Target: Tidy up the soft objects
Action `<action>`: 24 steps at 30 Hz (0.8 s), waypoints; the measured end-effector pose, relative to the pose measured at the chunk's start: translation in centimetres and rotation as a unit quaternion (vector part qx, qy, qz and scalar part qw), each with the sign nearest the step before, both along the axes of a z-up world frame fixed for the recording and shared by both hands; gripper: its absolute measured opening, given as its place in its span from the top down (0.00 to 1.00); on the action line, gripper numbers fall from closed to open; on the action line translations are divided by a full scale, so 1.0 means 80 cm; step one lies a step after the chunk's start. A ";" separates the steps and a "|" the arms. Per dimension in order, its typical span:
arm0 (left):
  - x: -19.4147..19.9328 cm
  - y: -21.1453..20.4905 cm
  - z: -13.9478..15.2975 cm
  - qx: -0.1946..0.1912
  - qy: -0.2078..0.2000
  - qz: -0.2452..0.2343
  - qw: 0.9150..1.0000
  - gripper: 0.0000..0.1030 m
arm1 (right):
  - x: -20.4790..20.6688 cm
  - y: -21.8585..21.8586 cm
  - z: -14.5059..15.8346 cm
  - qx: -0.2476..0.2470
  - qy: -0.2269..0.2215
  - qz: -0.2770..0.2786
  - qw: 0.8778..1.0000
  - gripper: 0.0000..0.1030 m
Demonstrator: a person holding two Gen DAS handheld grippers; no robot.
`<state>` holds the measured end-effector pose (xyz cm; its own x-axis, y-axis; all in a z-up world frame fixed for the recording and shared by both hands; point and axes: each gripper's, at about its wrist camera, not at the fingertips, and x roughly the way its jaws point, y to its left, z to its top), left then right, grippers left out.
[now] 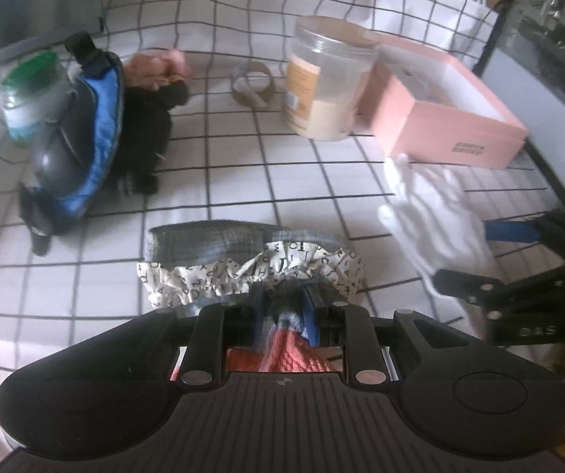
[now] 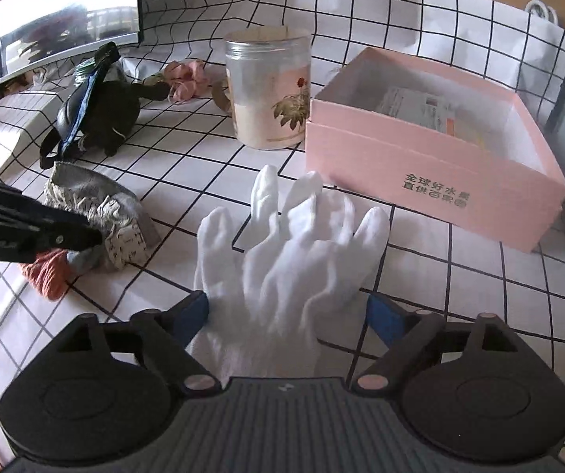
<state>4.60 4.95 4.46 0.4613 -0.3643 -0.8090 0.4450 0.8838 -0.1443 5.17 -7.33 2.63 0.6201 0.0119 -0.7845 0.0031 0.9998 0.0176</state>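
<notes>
White glove (image 2: 282, 260) between wide-apart right gripper (image 2: 288, 313) fingers (image 2: 385, 317)

Both pictures were lit by soft daylight, the grid lines on the cloth (image 2: 420, 23) were bent at the edges, and the white glove (image 1: 436, 213) was blurred in the left view.

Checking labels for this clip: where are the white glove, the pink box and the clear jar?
white glove (image 2: 290, 260), right wrist view, back of the palm.
pink box (image 2: 432, 181), right wrist view, front wall.
clear jar (image 2: 268, 90), right wrist view, side wall.
</notes>
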 end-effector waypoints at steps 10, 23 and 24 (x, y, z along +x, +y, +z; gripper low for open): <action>-0.016 0.057 0.034 -0.033 -0.054 0.060 0.996 0.77 | 0.000 0.019 0.017 -0.027 -0.034 0.031 0.999 0.07; 0.002 0.091 -0.009 -0.111 0.032 0.132 0.985 0.75 | 0.047 0.098 0.009 -0.012 -0.018 0.138 0.990 0.71; 0.002 0.089 -0.010 -0.125 0.039 0.121 0.984 0.72 | 0.047 0.099 0.009 -0.014 -0.017 0.140 0.990 0.71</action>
<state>4.79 12.03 3.66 0.4983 -0.4434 -0.7450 0.2044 0.8952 -0.3961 8.97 0.59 3.35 0.6220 0.1662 -0.7652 -0.2744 0.9615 -0.0142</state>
